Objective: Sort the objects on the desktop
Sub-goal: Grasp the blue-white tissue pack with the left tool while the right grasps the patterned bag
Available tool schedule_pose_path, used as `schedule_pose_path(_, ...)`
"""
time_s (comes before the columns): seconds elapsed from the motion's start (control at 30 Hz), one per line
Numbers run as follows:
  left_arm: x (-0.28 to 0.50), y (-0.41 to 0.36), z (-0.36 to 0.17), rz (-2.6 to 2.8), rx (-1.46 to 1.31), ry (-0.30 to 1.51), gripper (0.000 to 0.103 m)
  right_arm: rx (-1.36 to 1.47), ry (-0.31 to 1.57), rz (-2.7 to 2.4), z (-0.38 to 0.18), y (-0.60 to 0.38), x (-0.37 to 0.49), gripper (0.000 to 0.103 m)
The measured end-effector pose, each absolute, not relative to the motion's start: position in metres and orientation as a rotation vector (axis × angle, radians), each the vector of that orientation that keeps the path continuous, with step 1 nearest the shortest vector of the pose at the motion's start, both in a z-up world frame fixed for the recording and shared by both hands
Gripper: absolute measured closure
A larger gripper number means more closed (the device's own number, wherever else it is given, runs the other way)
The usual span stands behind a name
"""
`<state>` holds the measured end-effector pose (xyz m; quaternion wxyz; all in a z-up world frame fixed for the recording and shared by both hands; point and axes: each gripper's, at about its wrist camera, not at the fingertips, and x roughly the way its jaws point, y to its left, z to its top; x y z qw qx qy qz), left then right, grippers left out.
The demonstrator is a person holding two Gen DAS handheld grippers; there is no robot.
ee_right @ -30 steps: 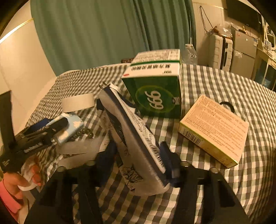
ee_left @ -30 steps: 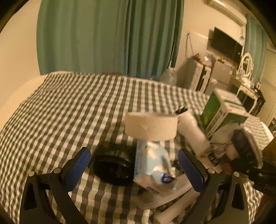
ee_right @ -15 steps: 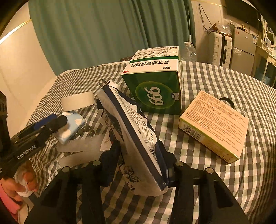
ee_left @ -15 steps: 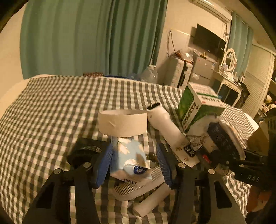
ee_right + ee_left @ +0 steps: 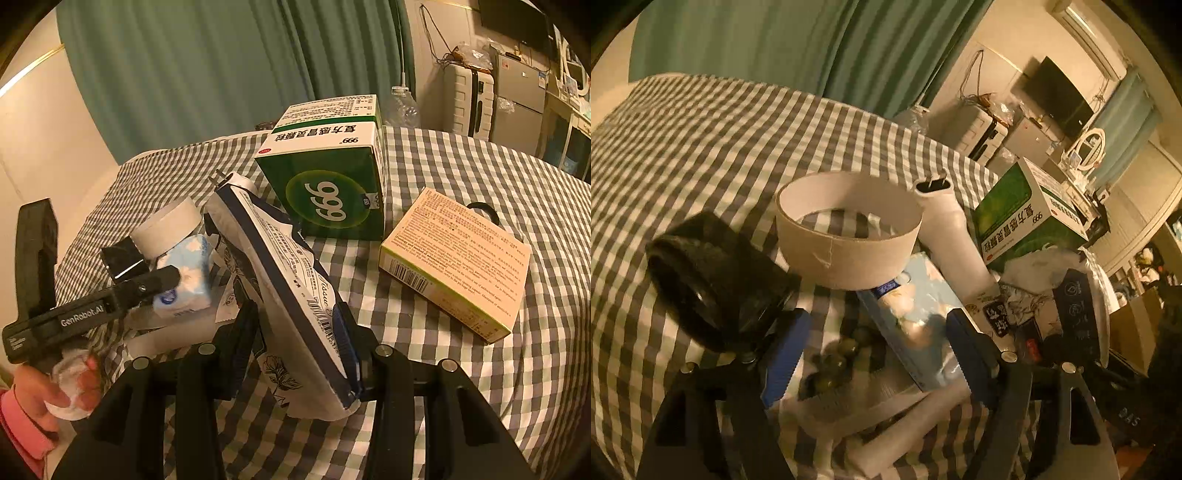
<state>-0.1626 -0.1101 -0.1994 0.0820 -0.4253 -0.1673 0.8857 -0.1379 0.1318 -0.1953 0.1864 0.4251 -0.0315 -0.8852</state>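
The right gripper (image 5: 299,332) clamps the tissue pack (image 5: 284,280); the left gripper's (image 5: 875,354) fingers are opening around the blue packet (image 5: 916,332), and bare checked table (image 5: 701,140) lies beyond.

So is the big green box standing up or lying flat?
Standing up. The green box rests on the checked cloth with its white label panel on top, taller than the flat tan box beside it.
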Motion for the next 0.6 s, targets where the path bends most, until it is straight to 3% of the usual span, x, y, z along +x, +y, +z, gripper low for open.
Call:
schedule_pose_path(0.37,-0.196,-0.083,-0.202,2.632,-1.211,-0.366,0.028,1.210,-0.074,-2.487,-0.200,0.126,-0.141,0.061)
schedule_pose_path(0.4,-0.197,-0.081,-0.201,2.636,-1.204,-0.343,0.037,1.212,-0.073,-2.485,-0.201,0.126,-0.141,0.061)
schedule_pose_path(0.47,-0.194,-0.079,-0.199,2.638,-1.191,-0.319,0.043,1.214,-0.074,-2.490,-0.201,0.126,-0.142,0.061)
schedule_pose_path(0.53,-0.186,-0.083,-0.191,2.662,-1.147,-0.321,0.064,1.215,-0.078,-2.496,-0.200,0.127,-0.142,0.061)
schedule_pose_path(0.6,-0.179,-0.089,-0.182,2.688,-1.085,-0.329,0.070,1.215,-0.081,-2.495,-0.200,0.129,-0.142,0.064)
